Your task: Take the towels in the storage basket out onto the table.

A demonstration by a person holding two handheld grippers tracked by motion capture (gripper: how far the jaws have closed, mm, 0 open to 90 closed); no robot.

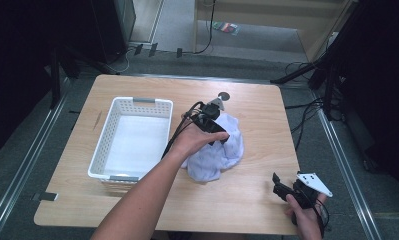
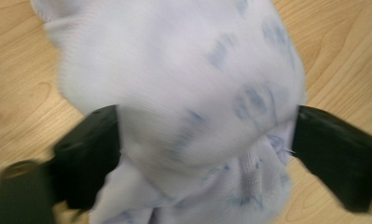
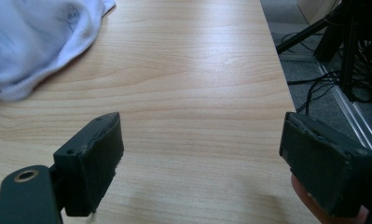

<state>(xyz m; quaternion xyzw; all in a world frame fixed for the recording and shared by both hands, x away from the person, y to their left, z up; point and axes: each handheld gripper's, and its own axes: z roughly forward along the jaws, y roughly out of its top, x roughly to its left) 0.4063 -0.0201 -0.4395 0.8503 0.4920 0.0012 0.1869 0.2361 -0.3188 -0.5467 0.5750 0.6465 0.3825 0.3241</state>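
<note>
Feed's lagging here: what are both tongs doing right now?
Left tongs: jaws wide open around the white cloth, not clamped.
Right tongs: open, empty, over bare table.

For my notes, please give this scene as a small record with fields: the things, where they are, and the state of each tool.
work in hand: picking up a cloth
cloth: white cloth with faint blue print, crumpled on the table, right of the basket
basket: white basket, nothing inside
left tool: left tool over the cloth, jaws wide, cloth between them
right tool: right tool at the table's near right corner, jaws open, nothing between them
</note>
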